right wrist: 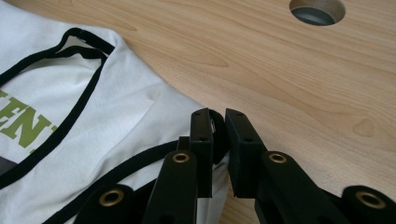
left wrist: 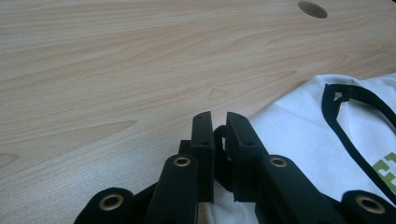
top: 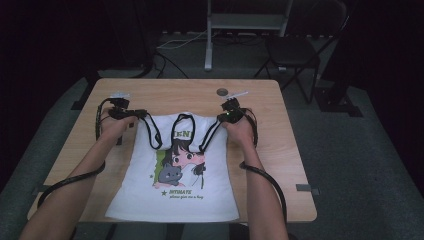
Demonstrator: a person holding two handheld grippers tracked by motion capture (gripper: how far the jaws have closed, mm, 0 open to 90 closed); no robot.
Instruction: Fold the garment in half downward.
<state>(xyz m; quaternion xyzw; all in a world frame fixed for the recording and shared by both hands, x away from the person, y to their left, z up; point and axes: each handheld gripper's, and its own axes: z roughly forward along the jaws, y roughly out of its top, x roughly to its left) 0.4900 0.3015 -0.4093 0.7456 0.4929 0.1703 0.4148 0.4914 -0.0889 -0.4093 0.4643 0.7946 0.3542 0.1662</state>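
Observation:
A white sleeveless shirt [top: 135,192] with black trim and a cartoon print lies flat on the wooden table [top: 190,92], neck toward the far edge. My left gripper [top: 141,114] is at the shirt's left shoulder. In the left gripper view the left gripper [left wrist: 219,119] is shut on the black-trimmed edge of the shirt [left wrist: 299,135]. At the right shoulder, my right gripper [top: 220,118] does the same. The right gripper [right wrist: 217,116] pinches the black trim of the shirt [right wrist: 116,107] between its jaws.
A round cable hole [top: 222,92] lies in the table near the far edge, seen also as the hole [left wrist: 312,9] and the hole [right wrist: 317,10]. Behind the table stand a dark chair [top: 295,50] and a grey metal stand [top: 245,22]. Bare wood lies on both sides of the shirt.

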